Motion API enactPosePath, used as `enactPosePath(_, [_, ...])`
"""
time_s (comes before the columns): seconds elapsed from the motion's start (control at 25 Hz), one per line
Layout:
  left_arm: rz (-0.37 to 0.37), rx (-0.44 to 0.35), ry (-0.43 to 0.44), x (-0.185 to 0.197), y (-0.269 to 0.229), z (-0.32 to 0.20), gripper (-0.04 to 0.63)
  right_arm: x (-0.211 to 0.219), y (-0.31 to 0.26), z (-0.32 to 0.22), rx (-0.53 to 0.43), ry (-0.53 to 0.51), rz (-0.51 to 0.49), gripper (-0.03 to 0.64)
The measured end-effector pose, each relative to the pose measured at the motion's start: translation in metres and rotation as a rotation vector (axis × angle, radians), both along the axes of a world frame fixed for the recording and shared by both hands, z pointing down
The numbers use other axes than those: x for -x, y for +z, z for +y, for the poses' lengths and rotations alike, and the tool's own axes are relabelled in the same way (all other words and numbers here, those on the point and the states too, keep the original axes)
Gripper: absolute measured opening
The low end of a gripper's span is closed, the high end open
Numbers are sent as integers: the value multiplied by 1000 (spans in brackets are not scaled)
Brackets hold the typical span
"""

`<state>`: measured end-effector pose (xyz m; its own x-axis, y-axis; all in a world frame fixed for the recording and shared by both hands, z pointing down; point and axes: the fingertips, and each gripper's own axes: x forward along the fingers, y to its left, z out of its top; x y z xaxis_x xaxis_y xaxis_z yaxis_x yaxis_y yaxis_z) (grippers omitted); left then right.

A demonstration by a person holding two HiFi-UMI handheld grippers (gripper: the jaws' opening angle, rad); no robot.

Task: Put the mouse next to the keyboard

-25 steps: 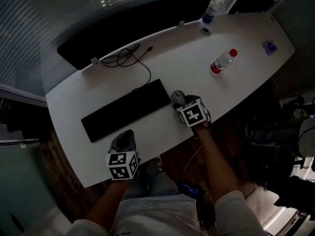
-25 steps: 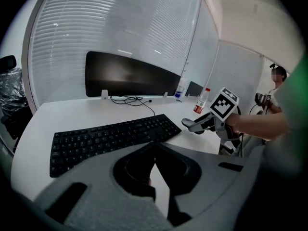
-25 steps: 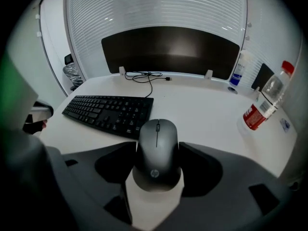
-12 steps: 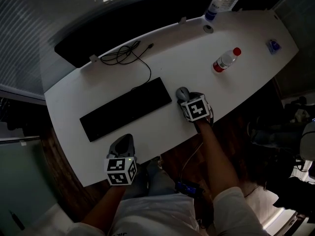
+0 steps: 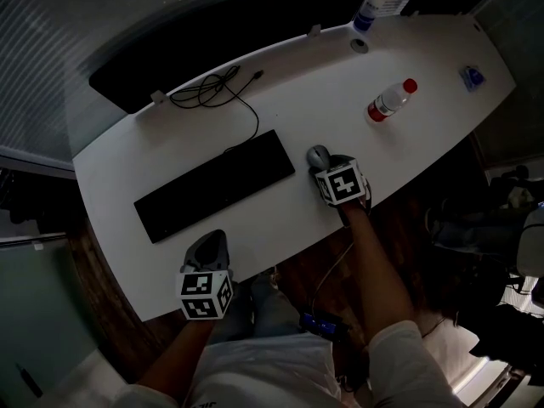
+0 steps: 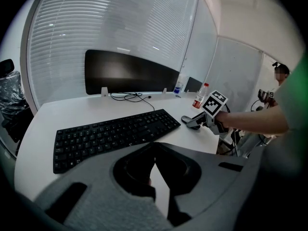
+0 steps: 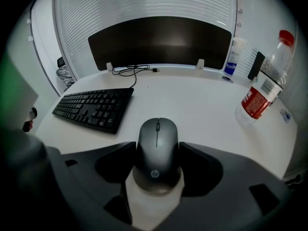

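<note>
A dark grey mouse [image 5: 318, 155] [image 7: 157, 146] rests on the white desk [image 5: 280, 100], a short gap to the right of the black keyboard [image 5: 212, 185] [image 7: 94, 107]. My right gripper [image 5: 325, 163] [image 7: 157, 150] is shut on the mouse, one jaw against each of its sides. In the left gripper view the mouse [image 6: 190, 121] and the right gripper [image 6: 202, 122] show beyond the keyboard [image 6: 113, 136]. My left gripper [image 5: 212, 249] [image 6: 155, 150] hovers at the desk's near edge, in front of the keyboard, its jaws shut with nothing between them.
A clear water bottle with a red cap [image 5: 387, 103] [image 7: 260, 93] lies to the right of the mouse. A spray bottle [image 5: 370, 7], a coiled black cable [image 5: 212, 92] and a dark monitor [image 5: 229, 32] line the far edge. A small blue item [image 5: 470, 77] sits far right.
The right gripper and the mouse in it have shifted a little to the right and away from me, widening the gap to the keyboard. The left gripper has stayed put.
</note>
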<state>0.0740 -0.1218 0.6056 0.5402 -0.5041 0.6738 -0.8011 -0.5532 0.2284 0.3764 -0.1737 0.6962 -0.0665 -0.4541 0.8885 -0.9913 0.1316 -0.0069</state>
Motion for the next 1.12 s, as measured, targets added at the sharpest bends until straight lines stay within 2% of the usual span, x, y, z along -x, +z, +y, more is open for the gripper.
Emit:
enactPosePath(0.4, [16, 11, -29, -4, 6, -1, 5, 2, 4, 0, 8, -20, -38, 285])
enactPosePath(0.84, [21, 12, -22, -10, 5, 0, 5, 0, -5, -1, 2, -24, -48, 288])
enactPosePath(1.12, [40, -6, -35, -11, -8, -3, 5, 20, -58, 8, -91, -11, -76, 287])
